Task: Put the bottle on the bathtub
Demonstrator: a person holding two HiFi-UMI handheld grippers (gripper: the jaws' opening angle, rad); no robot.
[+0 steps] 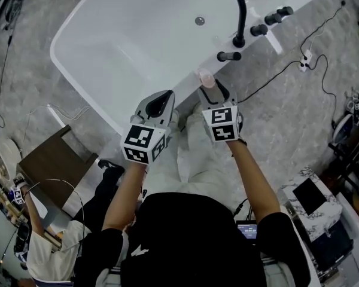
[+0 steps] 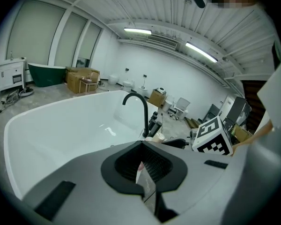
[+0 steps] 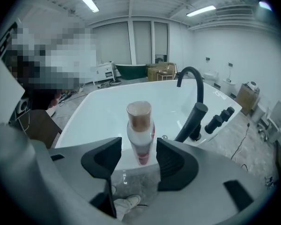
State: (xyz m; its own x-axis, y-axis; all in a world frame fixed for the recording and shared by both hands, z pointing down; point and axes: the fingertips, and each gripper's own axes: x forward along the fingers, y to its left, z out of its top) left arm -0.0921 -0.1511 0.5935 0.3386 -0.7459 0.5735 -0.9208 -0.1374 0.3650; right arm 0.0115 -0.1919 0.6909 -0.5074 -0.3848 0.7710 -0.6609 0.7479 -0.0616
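On the tub [image 1: 137, 28] rim, just short of the black faucet [image 1: 242, 11], the bottle [image 1: 204, 77] stands upright. Its long axis is vertical, with the brownish cap pointing up and the base resting on the white edge. The body is white with red print low down.

The right tool [image 1: 215, 92] sits just behind the bottle on the person's side of the rim. In the right gripper view its jaws stand apart, one on each side of the bottle [image 3: 140, 130], with a thin gap showing at the left jaw; they do not look pressed against it.

The left tool [image 1: 163, 100] hovers near the rim, just beside the right tool. Its jaws are closed together with nothing between them [image 2: 143, 165], and it points across the basin.
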